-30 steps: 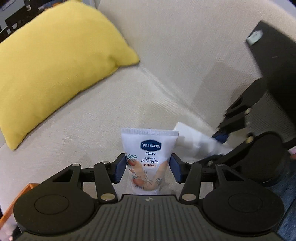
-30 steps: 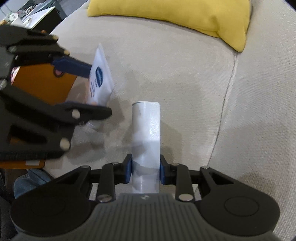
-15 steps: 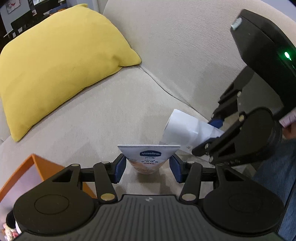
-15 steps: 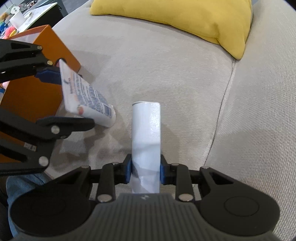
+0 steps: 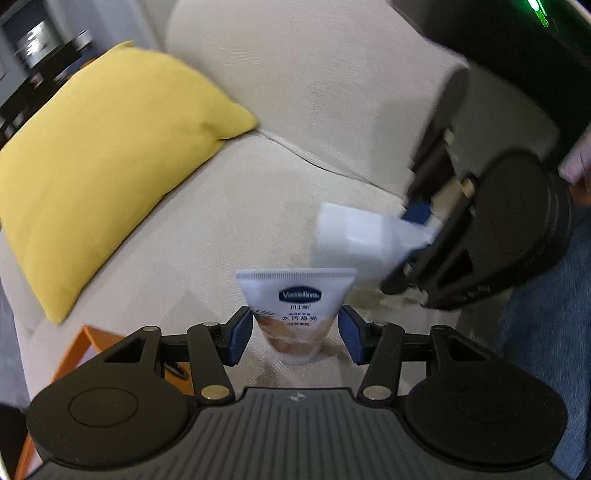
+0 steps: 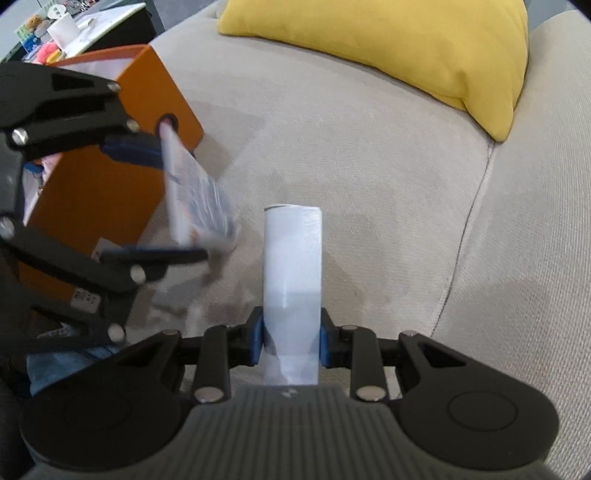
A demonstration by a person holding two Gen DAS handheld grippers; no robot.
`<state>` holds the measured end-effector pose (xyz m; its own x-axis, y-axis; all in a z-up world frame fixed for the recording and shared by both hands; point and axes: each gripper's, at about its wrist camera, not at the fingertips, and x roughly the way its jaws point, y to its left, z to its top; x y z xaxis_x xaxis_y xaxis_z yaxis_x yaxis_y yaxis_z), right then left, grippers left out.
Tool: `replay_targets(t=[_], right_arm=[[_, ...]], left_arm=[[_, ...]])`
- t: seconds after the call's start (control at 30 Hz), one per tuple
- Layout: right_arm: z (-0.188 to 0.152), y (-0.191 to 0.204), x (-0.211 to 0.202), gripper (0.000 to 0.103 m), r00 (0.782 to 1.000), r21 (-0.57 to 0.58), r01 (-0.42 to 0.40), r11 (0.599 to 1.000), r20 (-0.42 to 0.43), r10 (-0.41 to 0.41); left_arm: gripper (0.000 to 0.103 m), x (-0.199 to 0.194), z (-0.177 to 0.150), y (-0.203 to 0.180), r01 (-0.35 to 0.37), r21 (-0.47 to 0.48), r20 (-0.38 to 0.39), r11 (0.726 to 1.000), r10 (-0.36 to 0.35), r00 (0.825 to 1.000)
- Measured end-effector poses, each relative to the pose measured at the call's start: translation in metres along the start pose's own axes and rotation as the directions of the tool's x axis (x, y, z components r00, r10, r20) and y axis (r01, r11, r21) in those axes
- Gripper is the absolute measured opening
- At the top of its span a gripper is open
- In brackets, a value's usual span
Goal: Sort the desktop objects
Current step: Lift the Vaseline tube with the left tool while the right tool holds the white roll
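Note:
A white Vaseline tube (image 5: 295, 302) with a blue logo hangs crimped end up between the blue pads of my left gripper (image 5: 295, 328), which is shut on it. The right wrist view shows that tube (image 6: 199, 206) tilted and blurred in the left gripper (image 6: 181, 205), above the seat and beside an orange box (image 6: 110, 184). My right gripper (image 6: 291, 339) is shut on a plain white cylindrical tube (image 6: 291, 266) that points away over the sofa. In the left wrist view the white tube (image 5: 354, 240) and the right gripper (image 5: 406, 251) are just right of the Vaseline tube.
A beige sofa (image 6: 351, 166) fills both views, with a yellow cushion (image 5: 103, 166) against its back. The orange box's corner (image 5: 74, 350) shows at lower left. A person's jeans-clad leg (image 5: 546, 314) is at the right. A cluttered table (image 6: 74, 22) stands beyond the box.
My left gripper has carried the Vaseline tube toward the orange box, which has come into both views. The tube tipped and swung back in the grip. The right gripper kept hold of the white tube.

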<state>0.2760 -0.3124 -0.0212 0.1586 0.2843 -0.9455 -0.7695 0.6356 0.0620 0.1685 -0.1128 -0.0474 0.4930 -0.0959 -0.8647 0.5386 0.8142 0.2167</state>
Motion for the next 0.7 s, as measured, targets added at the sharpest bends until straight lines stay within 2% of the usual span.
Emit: replay_targets(t=[0.2, 0.53, 0.7], right_arm=[[0.003, 0.008, -0.004, 0.03, 0.999, -0.079, -0.003, 0.997, 0.044, 0.006], [0.001, 0.025, -0.003, 0.03, 0.998, -0.186, -0.012, 0.982, 0.056, 0.023], [0.003, 0.023, -0.002, 0.03, 0.998, -0.188, -0.011, 0.982, 0.054, 0.022]], left_arm=[[0.061, -0.002, -0.002, 0.001, -0.004, 0.066, -0.005, 0.998, 0.004, 1.0], [0.061, -0.013, -0.006, 0.001, -0.001, 0.159, -0.012, 0.987, 0.003, 1.0], [0.061, -0.015, -0.007, -0.003, -0.031, 0.287, -0.029, 0.957, 0.042, 0.999]])
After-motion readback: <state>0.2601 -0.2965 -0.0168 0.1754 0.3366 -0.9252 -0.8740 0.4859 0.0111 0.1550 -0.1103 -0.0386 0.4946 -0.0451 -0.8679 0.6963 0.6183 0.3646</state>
